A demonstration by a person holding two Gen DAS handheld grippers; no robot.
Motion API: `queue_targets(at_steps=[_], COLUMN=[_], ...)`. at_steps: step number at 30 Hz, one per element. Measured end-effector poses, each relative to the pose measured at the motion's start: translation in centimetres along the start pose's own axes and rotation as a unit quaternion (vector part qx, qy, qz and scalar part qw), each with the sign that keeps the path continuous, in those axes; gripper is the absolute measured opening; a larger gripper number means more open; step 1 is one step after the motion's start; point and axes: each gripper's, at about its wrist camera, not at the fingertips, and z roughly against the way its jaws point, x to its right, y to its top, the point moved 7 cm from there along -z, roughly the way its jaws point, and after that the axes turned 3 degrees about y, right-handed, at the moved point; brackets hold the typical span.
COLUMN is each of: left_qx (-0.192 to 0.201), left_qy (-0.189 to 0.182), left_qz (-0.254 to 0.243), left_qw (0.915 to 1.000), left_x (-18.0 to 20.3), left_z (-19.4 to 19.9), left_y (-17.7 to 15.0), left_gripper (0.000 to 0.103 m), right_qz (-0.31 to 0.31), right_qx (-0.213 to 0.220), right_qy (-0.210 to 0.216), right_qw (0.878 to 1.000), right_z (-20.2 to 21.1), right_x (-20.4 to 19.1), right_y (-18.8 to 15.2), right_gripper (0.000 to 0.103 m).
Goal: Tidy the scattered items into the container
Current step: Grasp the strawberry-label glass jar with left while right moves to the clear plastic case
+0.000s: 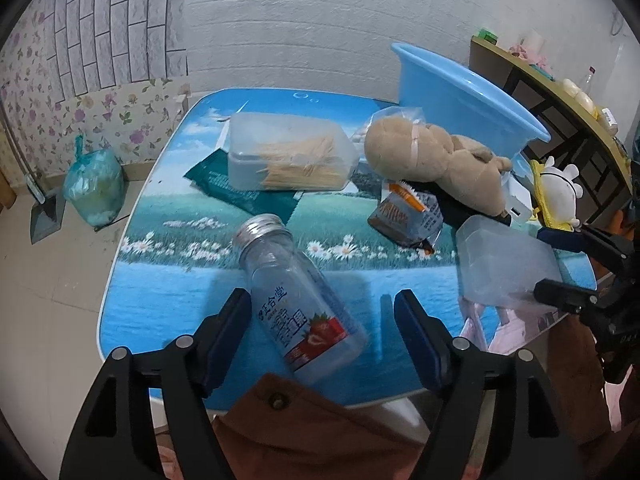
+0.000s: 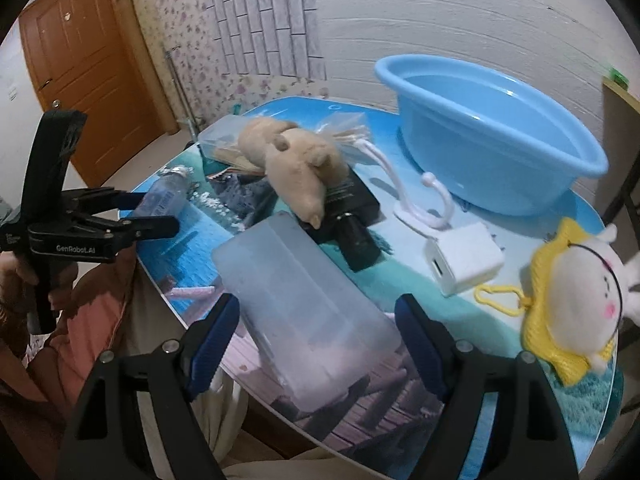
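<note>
Left claw (image 1: 322, 332): ours, spread, clear plastic strawberry-label bottle (image 1: 296, 300) between, untouched | Right claw (image 2: 318, 334): spread, straddling frosted plastic box (image 2: 304, 300), grip unclear

The surface (image 1: 168, 280) carries a printed landscape: blue sky, green meadow, white daisies, bright blue water. The basin (image 2: 496, 152) is plain light blue. A beige plush toy (image 1: 436, 160) lies near a white-and-yellow plush (image 2: 568, 312) with pink cheeks. The clear bottle (image 1: 296, 296) has a silver cap and a red strawberry label. The charger (image 2: 464, 260) and hook (image 2: 424, 200) are white. Each hand-held gripper (image 1: 322, 336) is black with dark blue pads. The wallpaper (image 1: 120, 120) is cream with purple flowers; the door (image 2: 88, 64) is orange-brown
</note>
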Motion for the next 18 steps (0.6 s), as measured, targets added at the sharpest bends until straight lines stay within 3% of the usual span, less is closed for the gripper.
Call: queue_targets(at_steps=[4,6,8,18], left_qx=[-0.002,-0.002,-0.002,-0.007], left_qy=[-0.004,-0.006,-0.009,-0.032], left_qz=[-0.010,-0.019,-0.027,-0.048], left_qw=[0.9999,0.9998,0.9996,0.9983], left_x=[0.7,1.1,1.5,3.1], left_z=[-0.3,-0.2,-0.1,0.4], left_y=[0.0,-0.1,-0.2,-1.0], left_gripper=[0.072,0.065,0.060,0.059], right_qz=[0.001,-0.002,0.004,0.001], right_qx=[-0.008,-0.017,-0.021,-0.008], right_qy=[0.036,0.055,0.046,0.022], right_qw=[0.999,0.998,0.999,1.000], right_z=[0.2,0.0,0.0,1.9], right_x=[-0.8,-1.4,-1.5,-1.7], right_y=[-0.5,-1.0,-1.5,-3.0], right_gripper=[0.079,0.073,0.066,0.065])
